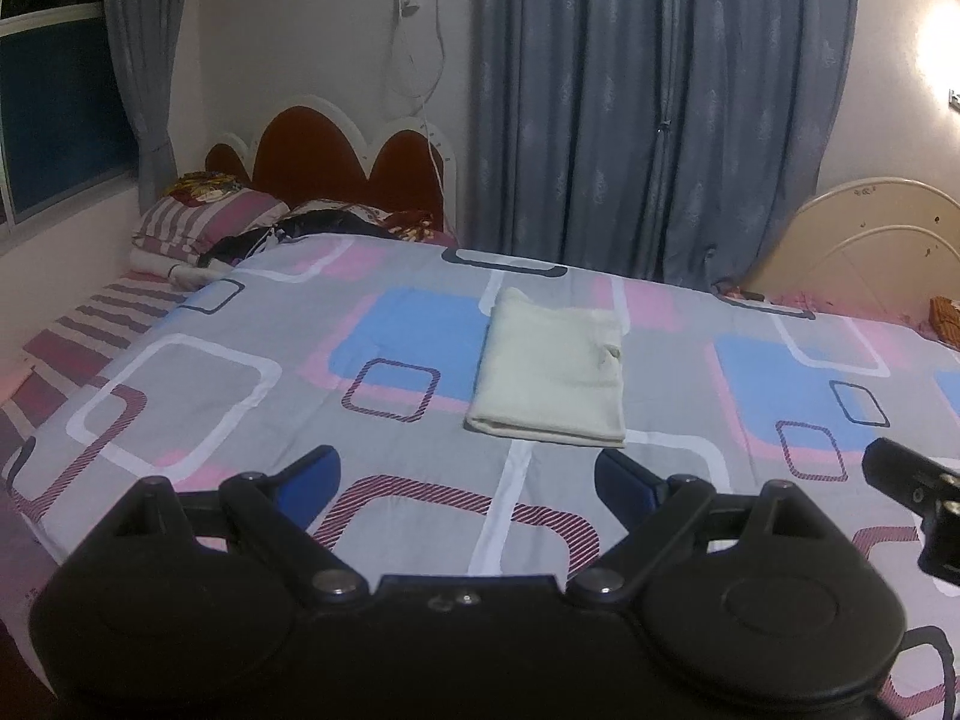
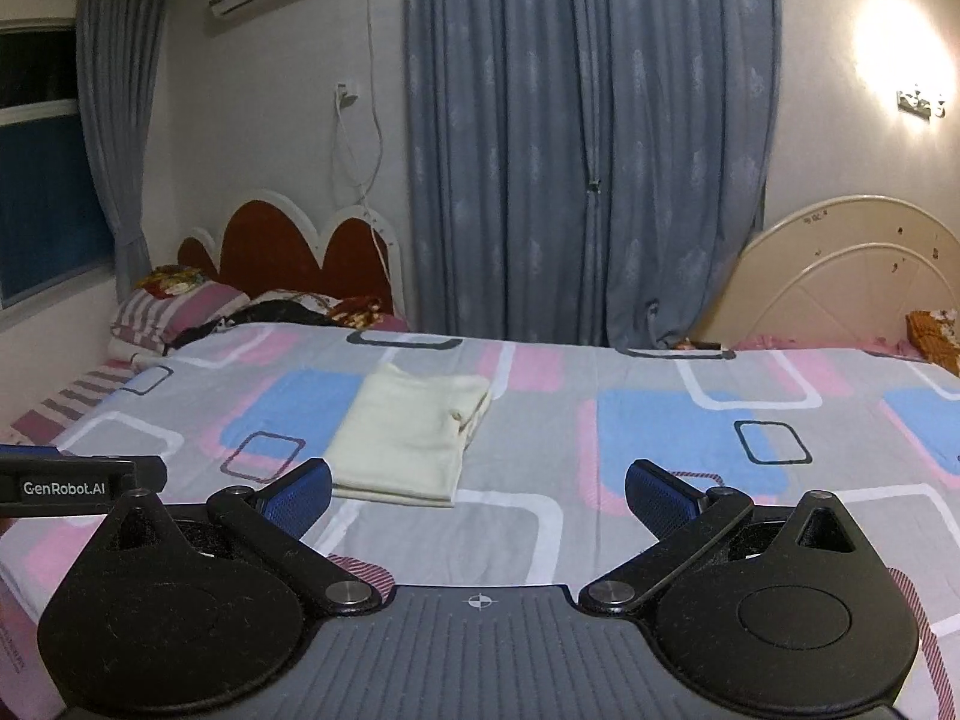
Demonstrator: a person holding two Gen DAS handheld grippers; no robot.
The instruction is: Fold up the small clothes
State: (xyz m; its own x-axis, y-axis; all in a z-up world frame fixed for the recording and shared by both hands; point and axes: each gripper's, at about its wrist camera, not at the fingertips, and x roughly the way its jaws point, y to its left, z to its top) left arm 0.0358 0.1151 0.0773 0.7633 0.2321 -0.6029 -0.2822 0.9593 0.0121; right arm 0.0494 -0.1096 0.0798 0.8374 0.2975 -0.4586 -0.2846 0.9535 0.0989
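Observation:
A small cream garment point(image 1: 549, 369) lies folded into a neat rectangle on the patterned bedspread point(image 1: 240, 372), and the right wrist view shows the garment point(image 2: 414, 429) too. My left gripper point(image 1: 468, 480) hovers open above the bed, short of the garment's near edge, with nothing between its blue pads. My right gripper point(image 2: 477, 495) is open wide and empty, back from the garment and to its right. The tip of the right gripper point(image 1: 918, 492) shows at the right edge of the left wrist view. Part of the left gripper point(image 2: 78, 483) shows at the left edge of the right wrist view.
Striped pillows point(image 1: 198, 222) and dark clothes point(image 1: 288, 234) pile up at the red headboard point(image 1: 336, 162). Blue curtains point(image 1: 648, 108) hang behind the bed. A cream headboard point(image 1: 876, 246) stands at the right, and an orange cloth point(image 2: 933, 333) lies near it.

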